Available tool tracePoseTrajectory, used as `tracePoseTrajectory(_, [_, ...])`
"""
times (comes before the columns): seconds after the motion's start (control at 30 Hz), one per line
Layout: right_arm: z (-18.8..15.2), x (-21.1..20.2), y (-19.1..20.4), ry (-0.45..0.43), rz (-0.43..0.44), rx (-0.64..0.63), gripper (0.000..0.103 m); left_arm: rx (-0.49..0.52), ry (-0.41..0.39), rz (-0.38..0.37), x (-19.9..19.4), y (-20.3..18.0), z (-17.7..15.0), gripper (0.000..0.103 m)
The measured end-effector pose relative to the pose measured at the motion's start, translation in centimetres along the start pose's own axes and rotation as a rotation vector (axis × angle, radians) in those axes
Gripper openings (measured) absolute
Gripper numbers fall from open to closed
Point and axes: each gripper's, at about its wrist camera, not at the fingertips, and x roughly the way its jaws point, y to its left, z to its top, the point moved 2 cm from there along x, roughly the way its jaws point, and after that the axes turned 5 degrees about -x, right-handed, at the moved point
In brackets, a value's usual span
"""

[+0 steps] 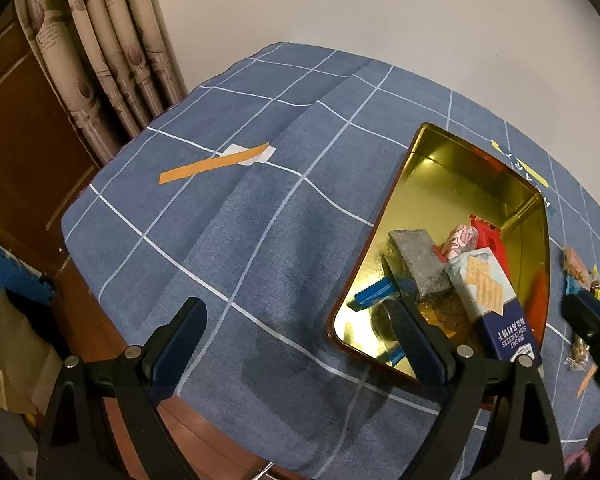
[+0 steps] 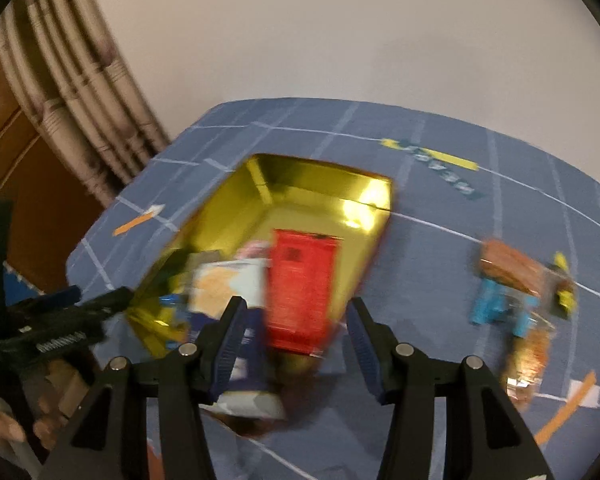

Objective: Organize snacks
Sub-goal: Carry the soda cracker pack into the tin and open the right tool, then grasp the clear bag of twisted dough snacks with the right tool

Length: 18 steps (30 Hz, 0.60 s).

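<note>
"SEA SALT SODA CRACKERS" upside down on the cracker box (image 1: 496, 312), other print unreadable

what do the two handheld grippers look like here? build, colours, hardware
Left gripper and right gripper match: matte black angular frames with triangular cutouts, round silver pivot pins, and two black fingers faced with ribbed dark-blue pads. No cables or printed markings are readable. The right wrist view is motion-blurred.

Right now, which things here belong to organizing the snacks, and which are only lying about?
Belong to the job:
gold metal tin
red flat packet
blue-and-white cracker box
loose wrapped snacks on the cloth

Lying about:
orange tape strip
patterned beige curtain
</note>
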Motion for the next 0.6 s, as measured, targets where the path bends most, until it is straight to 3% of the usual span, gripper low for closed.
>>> tracePoseTrajectory(0.27, [-2.9,-2.2,-9.3,0.024,-0.193,0.104,0.053,0.013,-0.006,0.011,-0.1,-0.2,-0.1,0.091])
tracePoseTrajectory(0.4, [-4.9,-2.2,-13.1,0.062,-0.235,0.185,0.053,0.027,-0.006,0.018,0.0,-0.5,-0.2,0.091])
tracePoseTrajectory(0.6, [-5.8,-0.4,-14.1,0.106,-0.255,0.213,0.053,0.042,-0.016,0.027,-0.1,-0.7,-0.4,0.091])
